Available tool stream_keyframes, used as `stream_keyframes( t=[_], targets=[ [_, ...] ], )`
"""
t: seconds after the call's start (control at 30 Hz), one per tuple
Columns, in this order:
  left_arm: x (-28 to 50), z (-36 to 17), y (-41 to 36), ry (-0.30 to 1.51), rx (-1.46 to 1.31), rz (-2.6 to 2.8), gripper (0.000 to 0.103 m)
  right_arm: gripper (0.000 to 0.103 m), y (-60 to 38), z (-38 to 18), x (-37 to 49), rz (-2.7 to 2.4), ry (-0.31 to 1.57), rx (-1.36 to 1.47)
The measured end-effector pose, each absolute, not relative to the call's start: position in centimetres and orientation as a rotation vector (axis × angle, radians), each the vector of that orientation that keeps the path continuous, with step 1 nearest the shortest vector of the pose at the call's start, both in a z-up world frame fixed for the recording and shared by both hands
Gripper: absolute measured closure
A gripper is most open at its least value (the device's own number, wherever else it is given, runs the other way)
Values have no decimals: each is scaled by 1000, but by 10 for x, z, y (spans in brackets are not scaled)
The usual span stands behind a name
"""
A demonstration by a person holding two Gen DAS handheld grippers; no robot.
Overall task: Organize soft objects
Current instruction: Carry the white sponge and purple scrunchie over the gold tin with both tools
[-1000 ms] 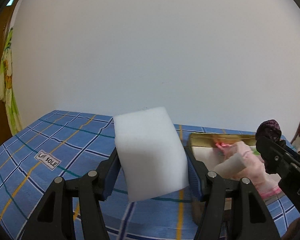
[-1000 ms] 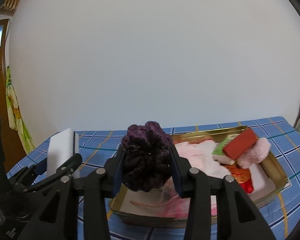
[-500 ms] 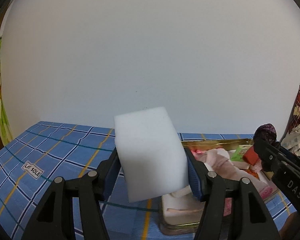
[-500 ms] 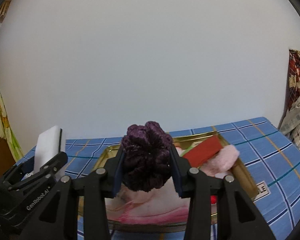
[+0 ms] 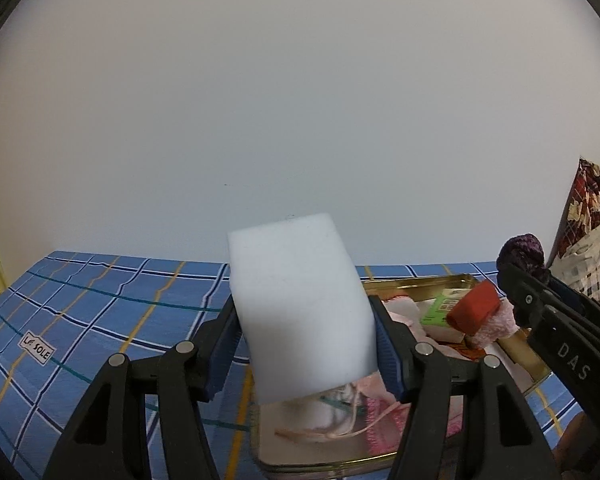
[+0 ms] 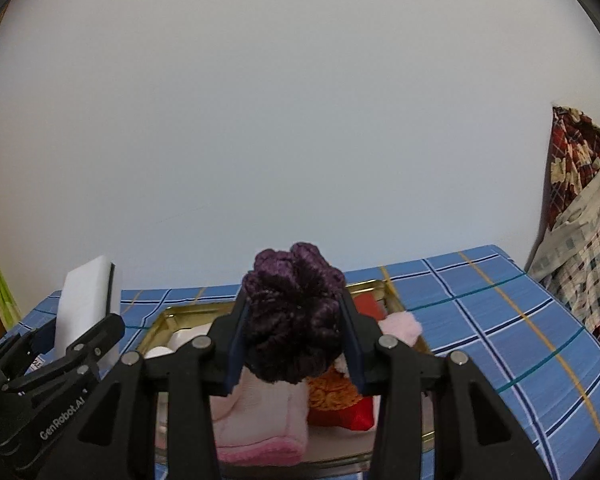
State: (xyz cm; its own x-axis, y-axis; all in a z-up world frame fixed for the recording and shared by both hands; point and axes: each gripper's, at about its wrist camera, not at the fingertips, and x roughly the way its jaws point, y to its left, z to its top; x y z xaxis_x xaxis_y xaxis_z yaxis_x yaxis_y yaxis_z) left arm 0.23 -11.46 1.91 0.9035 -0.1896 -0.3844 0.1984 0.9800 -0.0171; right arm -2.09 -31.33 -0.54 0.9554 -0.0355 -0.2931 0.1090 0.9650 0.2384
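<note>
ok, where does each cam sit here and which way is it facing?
Left wrist: on the left gripper, facing the white wall over the blue checked cloth; its fingers clamp a white sponge, right gripper at right edge.
Right wrist: on the right gripper, same heading, over the gold tray; fingers clamp a purple scrunchie, left gripper lower left.
Shared: tray, sponge, scrunchie, cloth, wall.

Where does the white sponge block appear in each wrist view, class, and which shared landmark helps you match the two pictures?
Left wrist view: white sponge block at bottom centre, clamped in the left hand-held gripper.
Right wrist view: it stands at the left edge.
Shared landmark: the gold tray on the blue checked cloth.
</note>
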Motion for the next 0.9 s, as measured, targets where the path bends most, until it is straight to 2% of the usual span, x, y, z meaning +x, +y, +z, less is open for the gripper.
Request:
stream_keyframes(
  t=[0.9],
  targets=[
    [29,11,-148,478,-3,-267,40,61,-335,-16,13,-140,343,214]
  ],
)
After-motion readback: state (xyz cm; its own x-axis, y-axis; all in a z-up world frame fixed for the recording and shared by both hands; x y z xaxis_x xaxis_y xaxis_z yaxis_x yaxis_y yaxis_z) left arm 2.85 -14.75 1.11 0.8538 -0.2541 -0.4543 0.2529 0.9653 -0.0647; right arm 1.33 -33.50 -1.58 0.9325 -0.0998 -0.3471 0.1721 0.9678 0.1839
